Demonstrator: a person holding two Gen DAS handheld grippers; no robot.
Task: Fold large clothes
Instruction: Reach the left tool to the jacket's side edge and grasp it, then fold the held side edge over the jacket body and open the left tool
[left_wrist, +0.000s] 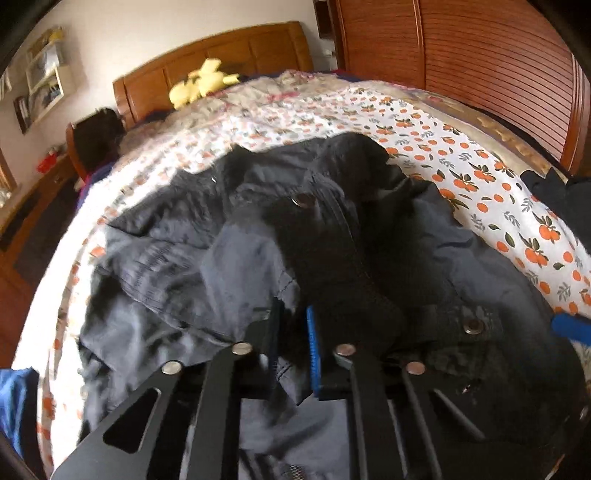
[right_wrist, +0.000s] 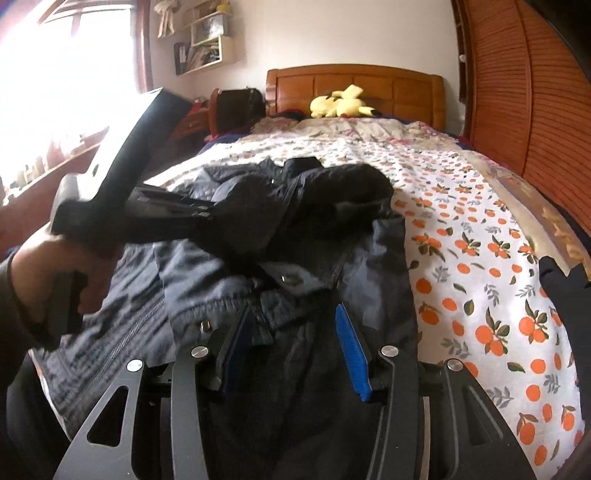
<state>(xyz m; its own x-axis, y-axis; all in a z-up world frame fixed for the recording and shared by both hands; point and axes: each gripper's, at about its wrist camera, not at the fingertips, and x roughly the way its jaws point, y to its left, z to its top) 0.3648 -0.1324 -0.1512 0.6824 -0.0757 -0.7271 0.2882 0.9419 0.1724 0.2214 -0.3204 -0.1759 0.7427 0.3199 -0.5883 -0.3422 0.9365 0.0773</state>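
Orange-printed bedding (right_wrist: 480, 258) carries a dark jacket (right_wrist: 229, 288). Left tool (left_wrist: 295, 332) is pinching a jacket fold just ahead of it. Right tool (right_wrist: 295, 343) stands half spread, fabric lying loose between its fingers.

No text, label, brand or number could be read anywhere, neither on the clothing nor around the bed.

the left gripper (left_wrist: 295, 350) points steeply down, its jaws drawn nearly together and pinching a fold of dark cloth between the pads. the right gripper (right_wrist: 295, 347) tilts down with jaws about half apart, cloth between them. a hand (right_wrist: 55, 273) clasps the left handle.
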